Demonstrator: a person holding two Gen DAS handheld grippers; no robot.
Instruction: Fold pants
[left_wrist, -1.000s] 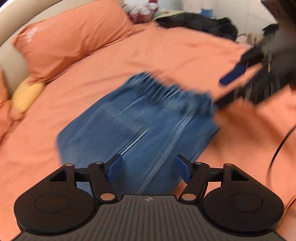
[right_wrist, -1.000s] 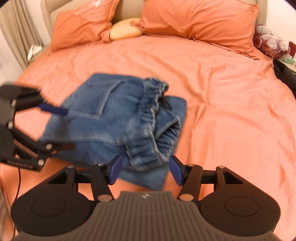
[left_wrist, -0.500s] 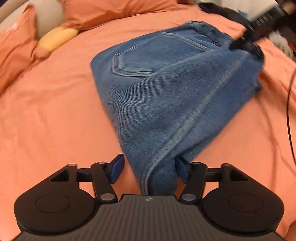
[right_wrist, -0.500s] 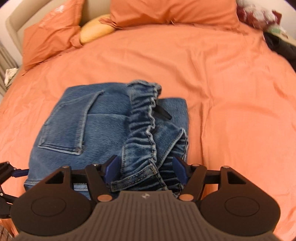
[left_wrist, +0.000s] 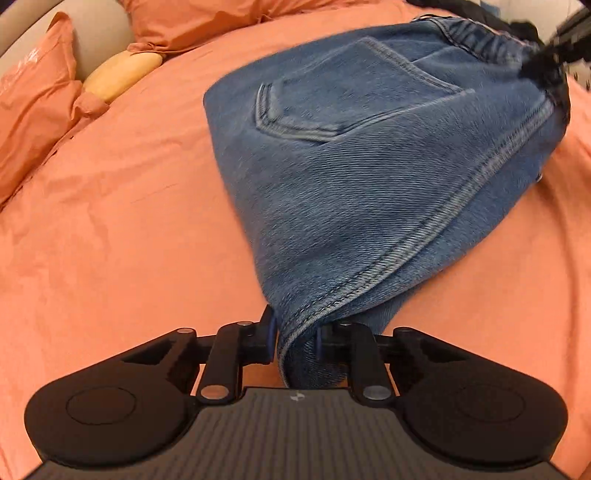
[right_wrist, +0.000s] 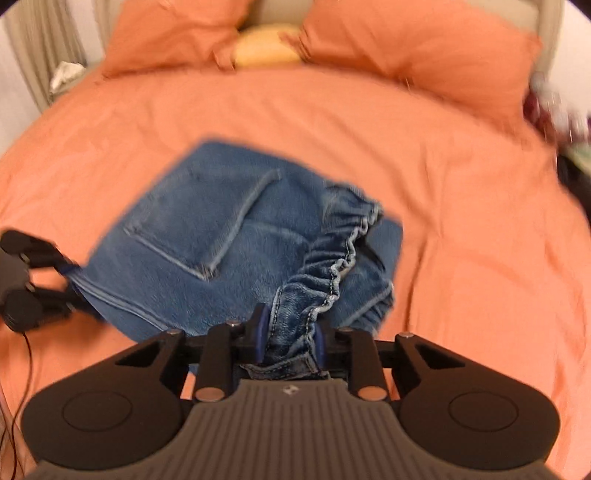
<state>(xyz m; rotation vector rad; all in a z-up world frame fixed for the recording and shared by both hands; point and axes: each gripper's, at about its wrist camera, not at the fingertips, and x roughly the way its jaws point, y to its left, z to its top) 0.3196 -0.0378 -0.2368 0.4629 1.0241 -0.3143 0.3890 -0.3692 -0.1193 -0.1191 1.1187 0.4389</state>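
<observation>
Blue denim pants (left_wrist: 369, 155) lie folded on an orange bed sheet (left_wrist: 110, 221), back pocket facing up. My left gripper (left_wrist: 295, 338) is shut on the folded side edge of the pants. My right gripper (right_wrist: 290, 338) is shut on the gathered elastic waistband (right_wrist: 332, 266) of the pants (right_wrist: 207, 229). The left gripper also shows at the left edge of the right wrist view (right_wrist: 33, 280), and the right gripper shows at the top right of the left wrist view (left_wrist: 554, 55).
Orange pillows (right_wrist: 406, 48) and a yellow cushion (right_wrist: 266, 46) lie at the head of the bed. Dark clothes (left_wrist: 480, 11) and a bag of items (right_wrist: 546, 107) sit at the bed's edge. A black cable (right_wrist: 18, 369) hangs by the left gripper.
Both grippers closed in on the pants and shut, the left on the folded side edge, the right on the waistband.
</observation>
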